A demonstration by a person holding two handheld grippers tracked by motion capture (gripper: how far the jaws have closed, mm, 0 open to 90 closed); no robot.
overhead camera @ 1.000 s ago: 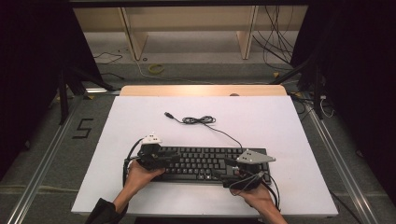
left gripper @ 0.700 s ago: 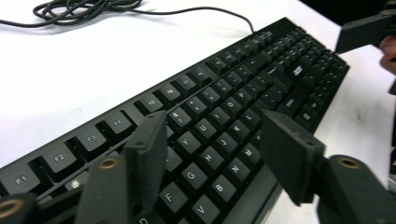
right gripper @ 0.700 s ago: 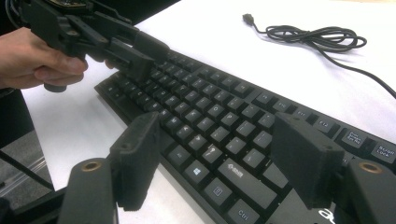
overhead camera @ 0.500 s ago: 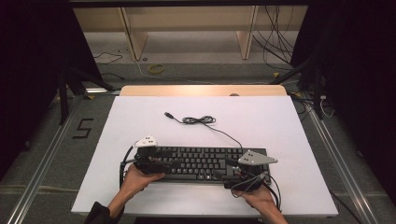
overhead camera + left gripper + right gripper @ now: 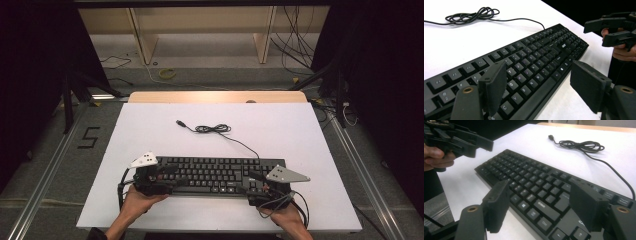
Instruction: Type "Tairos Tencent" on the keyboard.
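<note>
While lying flat near the front edge of the white table (image 5: 150, 125), black keyboard (image 5: 220, 175) squarely between the two hands, its cable (image 5: 215, 129) running back to a loose coil, USB plug (image 5: 179, 122) lying past it on bare board. No container anywhere on the top. Left gripper (image 5: 167, 176) at the keyboard's left end, jaws just opened wide, one over the keys and one over the table in front, pressing on nothing. Right gripper (image 5: 252, 182) at the right end, jaws likewise spread, clamped on nothing. Plenty of open white surface behind and to both sides; only a narrow strip in front. Key legends legible from the left gripper view; wooden strip (image 5: 215, 97) at the far edge plain from above.
</note>
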